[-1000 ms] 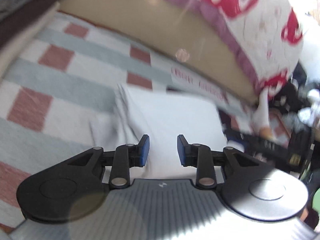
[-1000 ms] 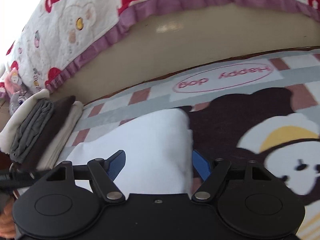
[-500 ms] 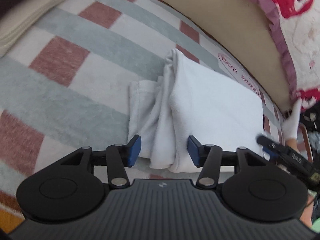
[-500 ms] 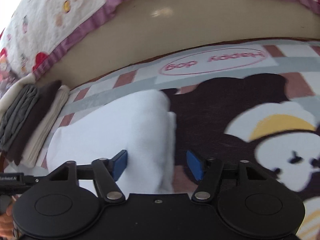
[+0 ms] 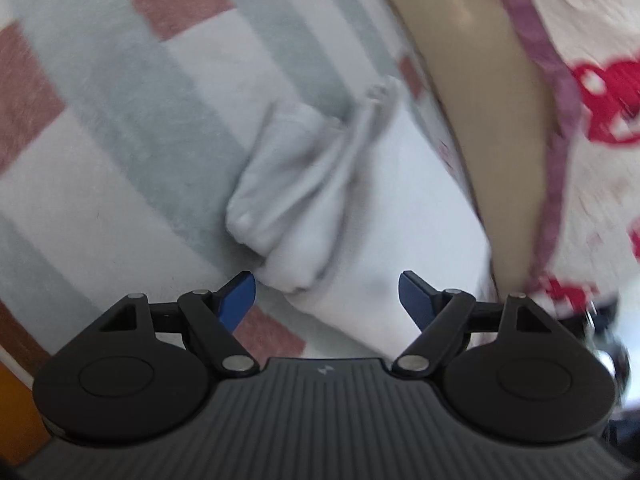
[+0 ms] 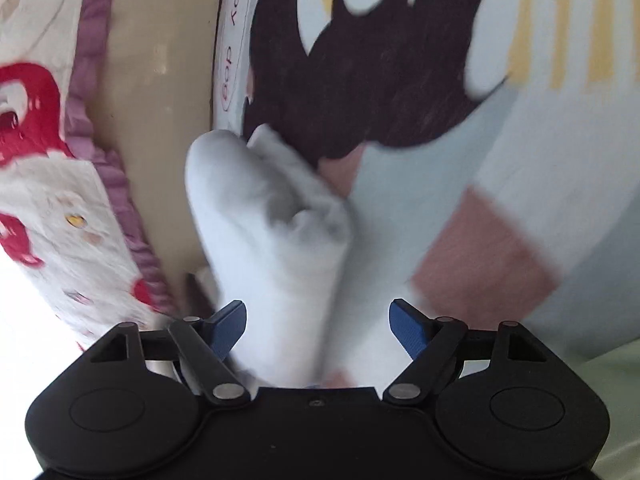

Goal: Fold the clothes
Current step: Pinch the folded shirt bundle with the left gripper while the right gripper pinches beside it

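Dog print (image 6: 360,72) shows only rightward; both hand-held grippers (image 5: 326,296) (image 6: 316,320) opening around white garment (image 5: 360,220), unclamped.

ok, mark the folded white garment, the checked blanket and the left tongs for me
folded white cotton garment (image 5: 380,216), left wrist view, flat top panel.
checked grey, white and red fleece blanket (image 5: 120,120), left wrist view, grey stripe.
left tongs (image 5: 326,294), left wrist view, midway between blue tips, jaws opening around the garment's edge.

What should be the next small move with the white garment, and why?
Probably ease both grippers forward and close on the ends of the folded white garment, to lift it. Both sets of jaws are opening with cloth lying between them and pressed by neither: the left gripper faces one bunched end, the right gripper the other.
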A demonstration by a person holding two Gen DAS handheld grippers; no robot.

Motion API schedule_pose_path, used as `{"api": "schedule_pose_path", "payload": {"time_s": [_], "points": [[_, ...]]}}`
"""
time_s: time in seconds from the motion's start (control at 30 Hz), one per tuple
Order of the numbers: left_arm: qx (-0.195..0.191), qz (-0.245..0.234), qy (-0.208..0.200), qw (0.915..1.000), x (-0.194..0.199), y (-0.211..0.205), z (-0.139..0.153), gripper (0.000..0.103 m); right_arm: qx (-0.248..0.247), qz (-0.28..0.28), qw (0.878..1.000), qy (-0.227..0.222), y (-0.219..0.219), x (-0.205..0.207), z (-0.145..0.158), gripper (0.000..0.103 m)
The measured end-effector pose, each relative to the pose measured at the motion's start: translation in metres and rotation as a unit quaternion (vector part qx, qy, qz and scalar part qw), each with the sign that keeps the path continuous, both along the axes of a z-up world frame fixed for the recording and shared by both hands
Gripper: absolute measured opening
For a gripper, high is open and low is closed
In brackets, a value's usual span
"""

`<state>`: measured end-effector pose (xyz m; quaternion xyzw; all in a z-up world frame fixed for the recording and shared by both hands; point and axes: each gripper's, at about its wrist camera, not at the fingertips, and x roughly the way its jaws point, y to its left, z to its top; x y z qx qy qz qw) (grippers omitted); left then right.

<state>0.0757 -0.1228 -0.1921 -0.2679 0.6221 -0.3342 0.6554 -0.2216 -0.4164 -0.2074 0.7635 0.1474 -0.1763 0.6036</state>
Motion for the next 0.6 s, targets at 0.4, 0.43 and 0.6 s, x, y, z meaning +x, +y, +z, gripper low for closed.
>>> {"api": "schedule_pose_path", "payload": {"time_s": [0.4,0.43,0.6], "points": [[0.018,0.131,-0.081,0.9879,0.007,-0.005,0.000,0.081,-0.156,-0.050,0.985,0.046,-0.005,0.030,0.003,0.080],[0.024,0.136,-0.093,0.9861,0.010,-0.004,0.001,0.081,-0.160,-0.051,0.985,0.047,-0.009,0.031,0.003,0.079],[-0.008,0.080,-0.084,0.9932,0.012,-0.015,-0.002,0.064,-0.168,-0.037,0.984,0.042,-0.013,0.028,0.001,0.074]]}}
